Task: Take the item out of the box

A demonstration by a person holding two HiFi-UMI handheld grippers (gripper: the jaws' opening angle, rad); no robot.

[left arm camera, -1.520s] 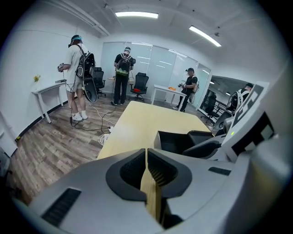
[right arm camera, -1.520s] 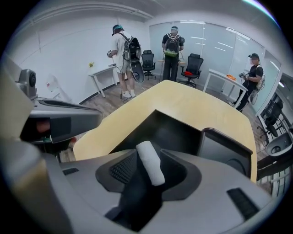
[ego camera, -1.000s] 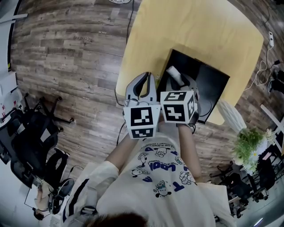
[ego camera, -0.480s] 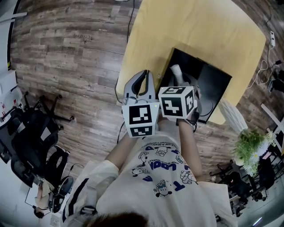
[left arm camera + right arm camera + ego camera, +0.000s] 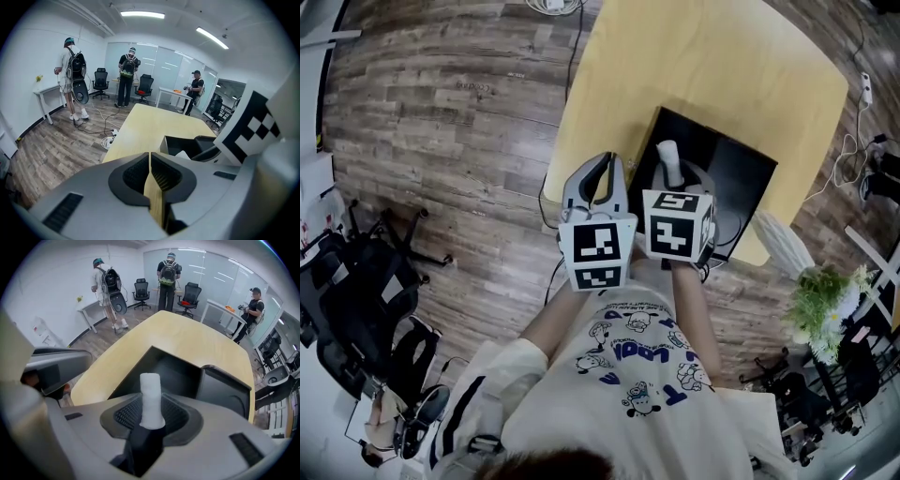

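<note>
An open black box (image 5: 741,178) sits on the near right part of a pale wooden table (image 5: 703,66). My right gripper (image 5: 673,176) hangs over the box's near left corner. Its jaws are closing, and the pads press on a white roll-shaped item (image 5: 669,159). In the right gripper view the white item (image 5: 151,397) stands upright between the pads of the right gripper (image 5: 151,420), above the box (image 5: 180,369). My left gripper (image 5: 598,176) hovers just left of the box, shut and empty. In the left gripper view the left gripper (image 5: 150,165) has its pads touching.
The table's near edge (image 5: 553,202) lies under both grippers. A potted plant (image 5: 820,309) stands right of the table and office chairs (image 5: 366,291) on the floor at left. Cables (image 5: 848,150) trail at the right. Three people (image 5: 72,70) stand far across the room.
The white item has turned from slanting to nearly upright between the right jaws, and the right gripper has shifted a little. The left gripper has stayed in place.
</note>
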